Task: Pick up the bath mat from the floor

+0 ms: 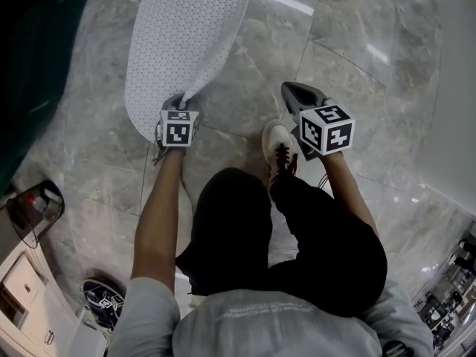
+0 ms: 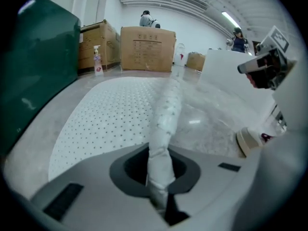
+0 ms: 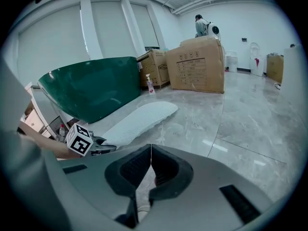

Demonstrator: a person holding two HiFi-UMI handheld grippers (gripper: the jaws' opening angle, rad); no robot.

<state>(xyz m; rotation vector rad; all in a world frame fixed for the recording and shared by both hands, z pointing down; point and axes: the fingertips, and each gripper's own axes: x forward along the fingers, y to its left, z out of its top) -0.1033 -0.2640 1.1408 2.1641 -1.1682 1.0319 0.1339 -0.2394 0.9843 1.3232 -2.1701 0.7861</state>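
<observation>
The white perforated bath mat point(image 1: 182, 43) lies on the grey marble floor, its near edge pinched up into a fold. My left gripper point(image 1: 181, 104) is shut on that folded edge; in the left gripper view the bunched mat point(image 2: 161, 129) runs up out of the jaws of the left gripper point(image 2: 159, 182) while the rest lies flat. My right gripper point(image 1: 297, 91) hovers to the right of the mat, apart from it. In the right gripper view the right gripper point(image 3: 150, 150) is shut with nothing between its jaws, and the mat point(image 3: 139, 119) and the left gripper point(image 3: 96, 148) show beyond it.
A dark green tub point(image 1: 37, 50) stands left of the mat. Cardboard boxes point(image 2: 147, 49) and a spray bottle point(image 2: 98, 60) stand at the back. A white panel point(image 1: 454, 88) rises at the right. The person's shoe point(image 1: 279, 143) rests between the grippers.
</observation>
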